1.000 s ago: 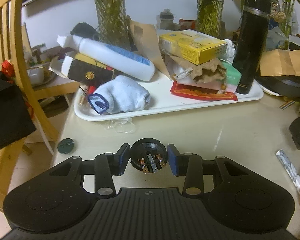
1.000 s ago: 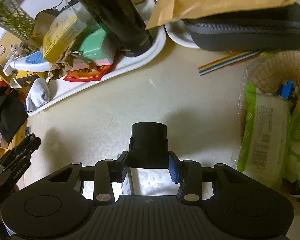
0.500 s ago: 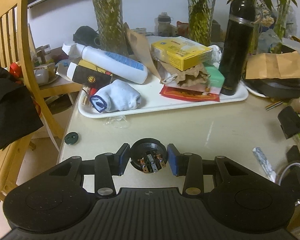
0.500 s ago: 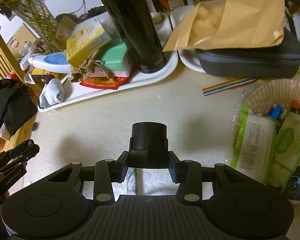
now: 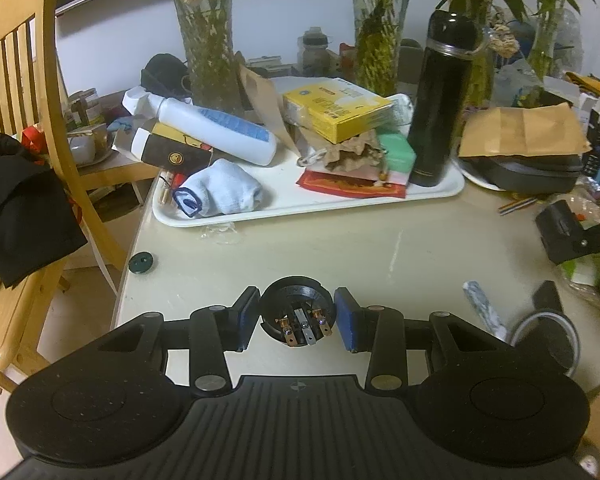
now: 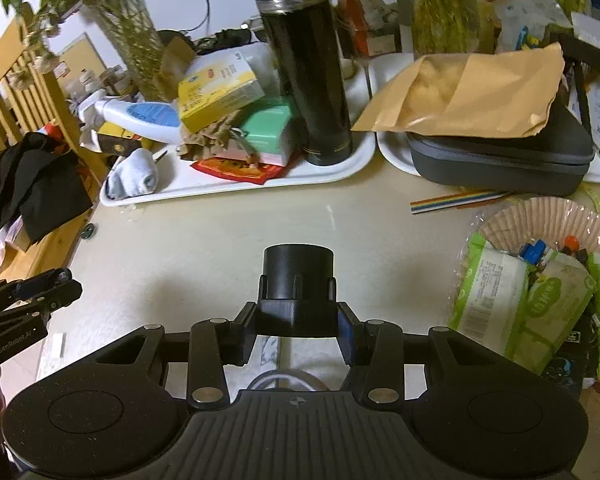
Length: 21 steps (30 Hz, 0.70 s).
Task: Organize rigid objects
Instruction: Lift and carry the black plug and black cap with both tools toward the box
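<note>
My left gripper is shut on a round black plug base with copper terminals showing, held above the near table edge. My right gripper is shut on a black plastic part with a round socket, held above the table. It also shows at the right of the left wrist view. A white tray at the back holds a black thermos, a yellow box, a white bottle, a rolled sock and a green box.
A dark zip case under a brown envelope lies on a second tray. A basket of wipe packs stands right. A small dark disc lies by the table's left edge. A wooden chair with black cloth stands left. Vases stand behind.
Both grippers have pulled back and up from the tray, so more of the table and the vases shows. Both keep their hold on the black parts.
</note>
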### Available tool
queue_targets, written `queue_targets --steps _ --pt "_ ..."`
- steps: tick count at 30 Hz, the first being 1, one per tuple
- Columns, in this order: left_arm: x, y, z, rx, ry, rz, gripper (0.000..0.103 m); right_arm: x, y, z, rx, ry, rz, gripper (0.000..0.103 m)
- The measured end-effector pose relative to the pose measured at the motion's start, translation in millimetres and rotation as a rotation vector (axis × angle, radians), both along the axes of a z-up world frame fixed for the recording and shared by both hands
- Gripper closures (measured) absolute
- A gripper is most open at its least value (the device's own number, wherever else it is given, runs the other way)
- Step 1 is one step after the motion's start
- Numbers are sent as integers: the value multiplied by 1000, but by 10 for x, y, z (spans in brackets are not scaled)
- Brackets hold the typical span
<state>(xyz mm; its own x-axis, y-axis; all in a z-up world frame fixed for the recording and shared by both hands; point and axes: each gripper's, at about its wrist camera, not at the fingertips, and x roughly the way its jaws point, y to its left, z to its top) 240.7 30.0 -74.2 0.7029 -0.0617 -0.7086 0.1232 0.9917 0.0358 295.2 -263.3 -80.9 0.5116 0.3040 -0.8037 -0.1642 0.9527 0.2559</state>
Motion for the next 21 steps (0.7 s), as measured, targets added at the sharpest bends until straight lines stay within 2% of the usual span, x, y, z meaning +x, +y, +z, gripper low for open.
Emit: queue_targets --steps 21 --pt "-537 -222 324 -44 27 -41 63 -688 -26 301 11 -100 60 59"
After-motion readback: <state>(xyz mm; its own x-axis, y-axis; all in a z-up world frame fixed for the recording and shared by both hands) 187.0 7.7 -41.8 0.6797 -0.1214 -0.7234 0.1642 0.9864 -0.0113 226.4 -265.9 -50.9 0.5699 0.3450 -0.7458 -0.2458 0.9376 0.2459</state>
